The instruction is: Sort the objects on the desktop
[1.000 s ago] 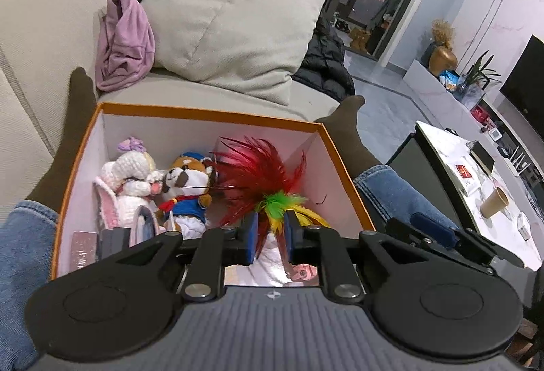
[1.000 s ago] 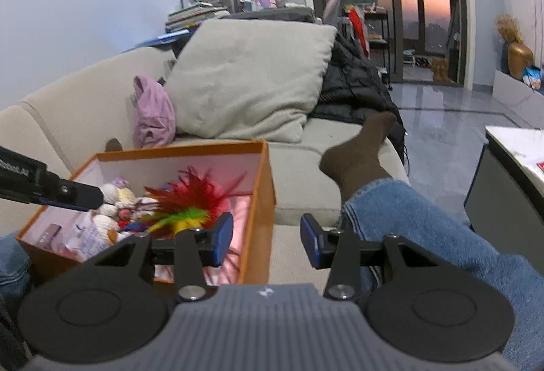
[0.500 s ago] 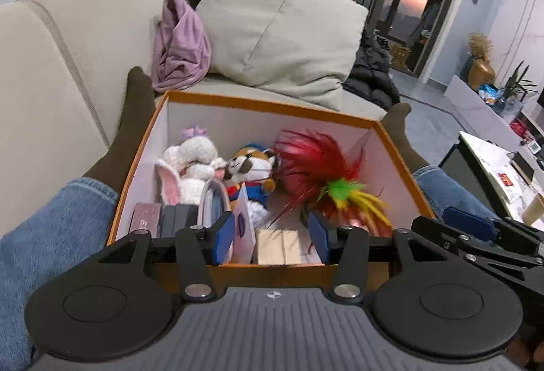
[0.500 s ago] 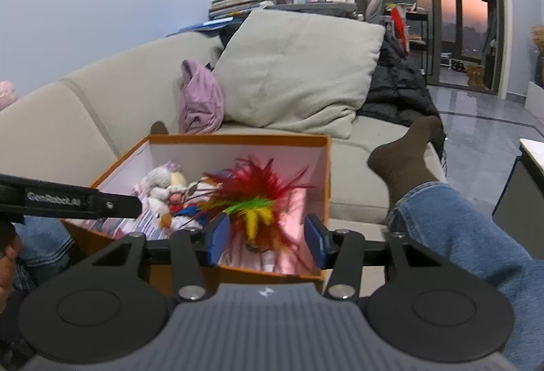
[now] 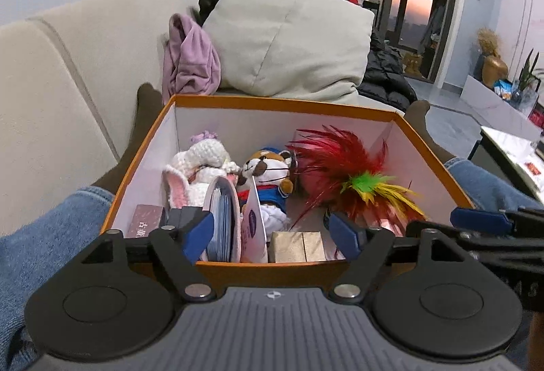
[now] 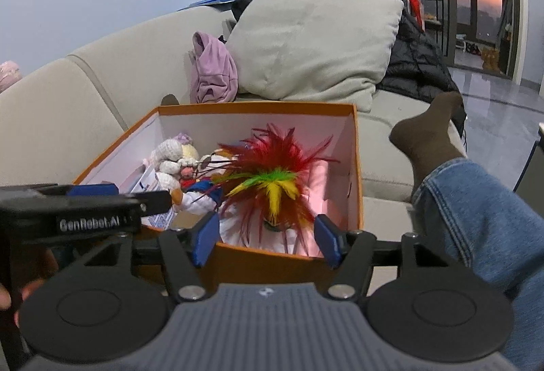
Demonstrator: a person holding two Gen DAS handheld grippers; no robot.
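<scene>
On the far left a beige sofa [image 5: 68, 72] runs back toward the wall, with a purple cloth [image 5: 190, 62] draped at its seat back and a large grey cushion [image 5: 289, 38] leaning beside it. An orange box [image 5: 272, 104] sits between the person's jeans-clad legs [image 5: 51, 228], its white inside open to view.

Inside the box, starting at the left wall, a small dark red packet [image 5: 145, 224] lies by the near corner. Next to it a white crocheted bunny [image 5: 200, 167] leans against a raccoon plush [image 5: 268, 174] in a blue top. In front of them stands a blue round pouch [image 5: 222, 218] on edge, with a white card [image 5: 254, 221] beside it and a gold packet [image 5: 298, 246] at the near wall. On the right side of the box lies a feather toy [image 5: 346, 177], red with a green and yellow tuft.

The left gripper [image 5: 272, 231] hovers at the near wall of the box, its blue pads wide apart and holding nothing. The right gripper [image 6: 265, 235] hovers at the near right part of the box, just in front of the feather toy, its jaws likewise spread wide and empty. Further right, a brown sock [image 6: 428, 136] rests on the sofa seat.
</scene>
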